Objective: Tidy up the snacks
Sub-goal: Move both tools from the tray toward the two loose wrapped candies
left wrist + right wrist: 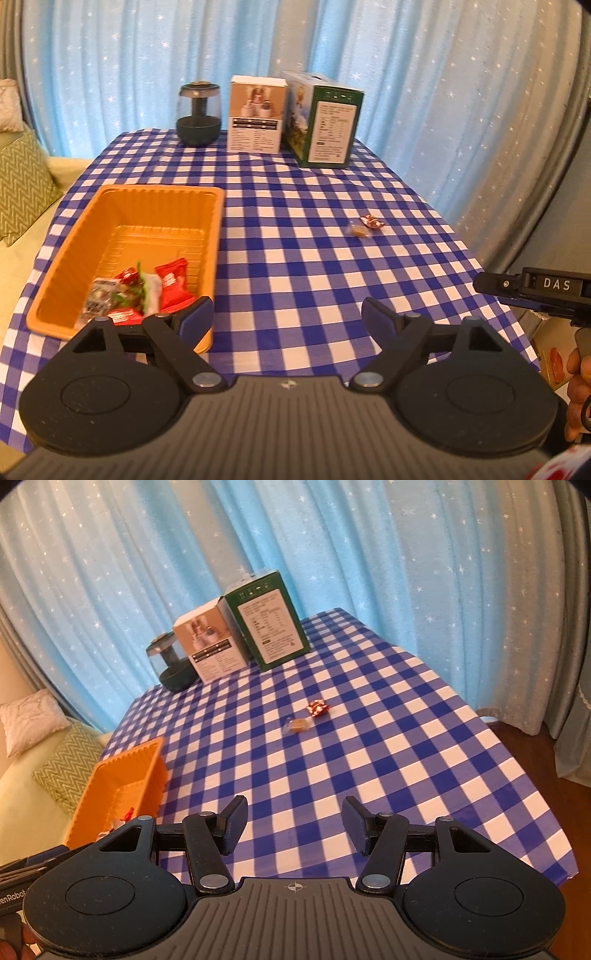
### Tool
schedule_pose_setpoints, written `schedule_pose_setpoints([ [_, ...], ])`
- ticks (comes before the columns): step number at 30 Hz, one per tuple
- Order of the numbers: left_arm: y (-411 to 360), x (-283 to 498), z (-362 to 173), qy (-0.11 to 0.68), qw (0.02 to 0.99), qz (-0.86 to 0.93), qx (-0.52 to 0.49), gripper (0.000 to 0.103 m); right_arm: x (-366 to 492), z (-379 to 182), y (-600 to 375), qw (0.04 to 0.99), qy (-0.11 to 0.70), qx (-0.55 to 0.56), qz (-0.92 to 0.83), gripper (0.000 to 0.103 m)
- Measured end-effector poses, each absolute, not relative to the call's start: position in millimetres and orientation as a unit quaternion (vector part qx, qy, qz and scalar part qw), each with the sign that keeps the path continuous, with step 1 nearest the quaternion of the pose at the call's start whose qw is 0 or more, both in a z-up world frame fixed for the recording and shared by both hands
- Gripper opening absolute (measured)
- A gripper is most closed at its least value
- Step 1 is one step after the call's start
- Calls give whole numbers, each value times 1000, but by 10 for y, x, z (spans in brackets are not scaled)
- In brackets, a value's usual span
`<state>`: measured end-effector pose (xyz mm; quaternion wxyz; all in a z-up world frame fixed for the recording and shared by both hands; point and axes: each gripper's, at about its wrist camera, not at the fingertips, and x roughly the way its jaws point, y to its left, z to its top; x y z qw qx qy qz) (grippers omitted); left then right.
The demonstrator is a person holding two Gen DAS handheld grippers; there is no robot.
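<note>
Two loose snacks lie mid-table on the blue-white checked cloth [369, 746]: a red-wrapped candy [318, 708] and a clear-wrapped tan candy [297, 725], just beside each other, maybe touching at the wrapper ends, can't tell. In the right wrist view they sit at frame centre, the tan one lower left of the red; its long axis runs roughly left-right, twisted ends out to the sides. The red one is crumpled, no clear axis.

The orange tray [74, 258] sits lower left in the left wrist view, long axis running from the frame bottom up toward the far edge. Inside, at its near end, is a pile of wrapped snacks [129, 291], approx 5-6, mostly red w/ some green and white; exact count unclear.

The left view shows the tray interior; the right view gets only its far corner and a sliver of contents.

Back of the table, 3 things: a dark lamp-like jar [198, 112], a white box [257, 114], a green box [325, 122], in a row, close together.

Left gripper [288, 314]: jaws wide apart, holding nothing, over the cloth beside the tray's near right corner. Right gripper [294, 823]: also spread apart, empty, well short of the 2 candies.
</note>
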<state>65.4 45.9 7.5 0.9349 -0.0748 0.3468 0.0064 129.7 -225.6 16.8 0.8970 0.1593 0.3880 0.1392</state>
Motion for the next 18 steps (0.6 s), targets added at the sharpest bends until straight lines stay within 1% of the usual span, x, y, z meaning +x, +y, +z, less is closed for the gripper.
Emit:
schedule_pose_setpoints([
  [18,103,1287,-59,348,936,-51,-30,85,1611,25,-2452,900,391,157,114,57],
])
